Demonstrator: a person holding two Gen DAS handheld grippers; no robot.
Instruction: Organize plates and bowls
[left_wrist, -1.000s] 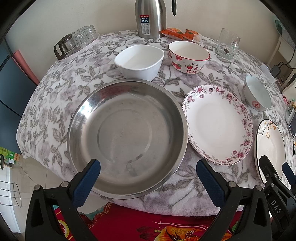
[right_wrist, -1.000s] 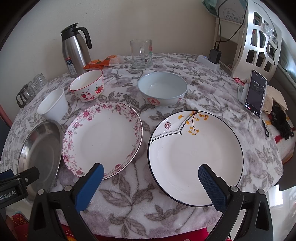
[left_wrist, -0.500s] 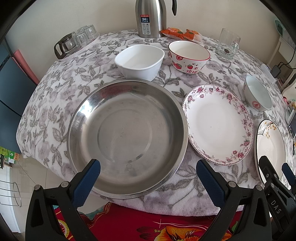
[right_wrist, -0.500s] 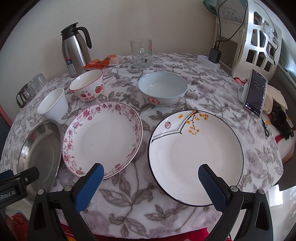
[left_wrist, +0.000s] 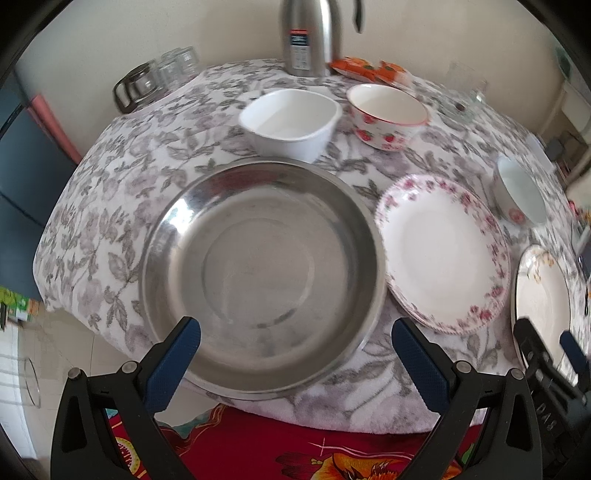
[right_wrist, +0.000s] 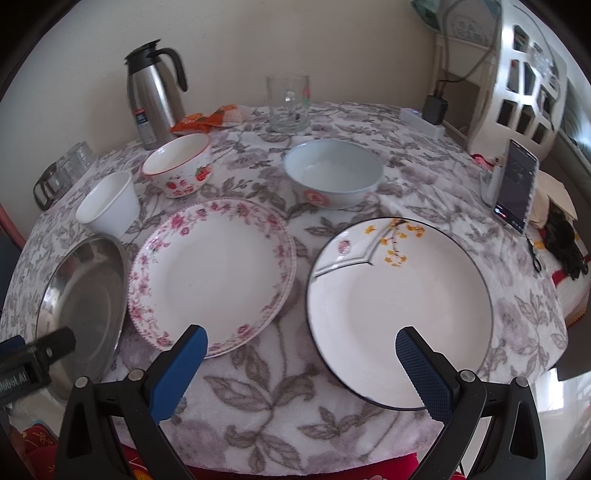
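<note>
the tabletop (right_wrist: 332, 435) is round, under a leaf-print cloth, and carries everything spread out singly. biggest is the steel basin (left_wrist: 258, 266) at the near left edge, empty, its rim just overlapping the rose plate (right_wrist: 212, 273) beside it. right of that, apart from it, lies the dark-rimmed plate (right_wrist: 399, 314) with a yellow sprig. behind the plates sit three bowls, each on its own: the blue bowl (right_wrist: 332, 177) beyond the gap between the plates, the strawberry bowl (right_wrist: 177, 166) further left, and the white bowl (left_wrist: 291, 125) just behind the basin. a flask (right_wrist: 155, 92), a glass mug (right_wrist: 288, 103), a snack packet (right_wrist: 207, 118) and a rack of small glasses (left_wrist: 155, 77) stand along the far edge; a phone (right_wrist: 515, 192) leans at the right.

the left gripper (left_wrist: 295, 354) hangs over the near rim of the basin, jaws spread wide and empty. the right gripper (right_wrist: 301, 363) hovers at the near edge between the two plates, also released and holding nothing.

as i judge it, the sorting is barely begun: nothing is stacked, no plate sits on a plate, no bowl nests in a bowl. all of the gathering, plates together and bowls together, is left to do.
</note>
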